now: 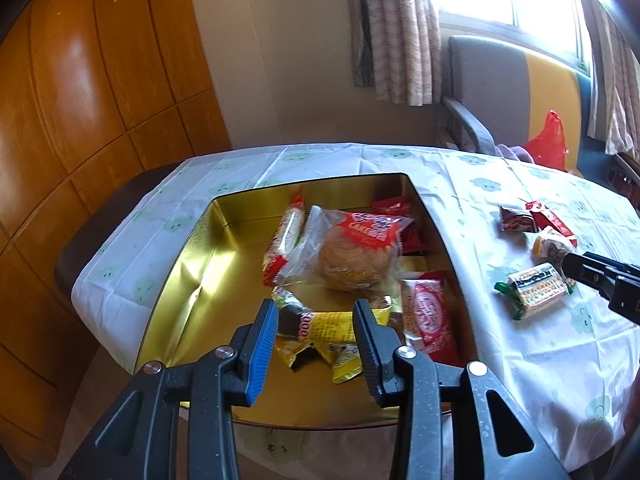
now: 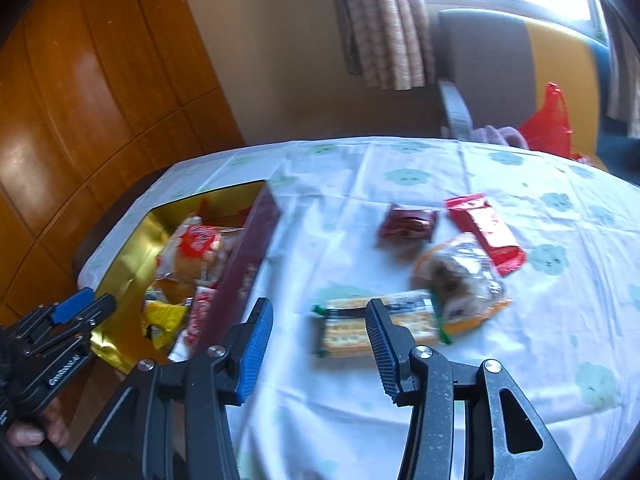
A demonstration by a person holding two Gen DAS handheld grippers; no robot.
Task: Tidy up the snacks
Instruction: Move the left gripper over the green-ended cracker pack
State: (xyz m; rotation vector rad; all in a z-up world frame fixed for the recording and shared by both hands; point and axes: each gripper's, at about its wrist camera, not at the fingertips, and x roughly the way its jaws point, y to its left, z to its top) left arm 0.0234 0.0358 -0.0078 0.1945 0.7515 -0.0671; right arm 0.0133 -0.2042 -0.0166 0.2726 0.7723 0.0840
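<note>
A gold-lined tin box (image 1: 192,280) on the table holds several snacks: a clear-wrapped cake (image 1: 352,252), a red wafer pack (image 1: 286,236), a yellow packet (image 1: 332,328) and a pink packet (image 1: 428,320). My left gripper (image 1: 316,312) is open and empty above the yellow packet. My right gripper (image 2: 320,312) is open and empty, just short of a green-edged cracker pack (image 2: 380,324) on the cloth. Beyond it lie a clear-wrapped pastry (image 2: 460,276), a red bar (image 2: 484,232) and a dark red packet (image 2: 408,222). The box (image 2: 128,256) shows at left.
The table wears a white cloth with green flowers (image 2: 400,400). A grey and yellow chair (image 1: 500,92) with a red bag (image 1: 548,140) stands behind the table. Wooden panelling (image 1: 80,100) runs along the left. The right gripper's tip (image 1: 600,276) shows at the left view's right edge.
</note>
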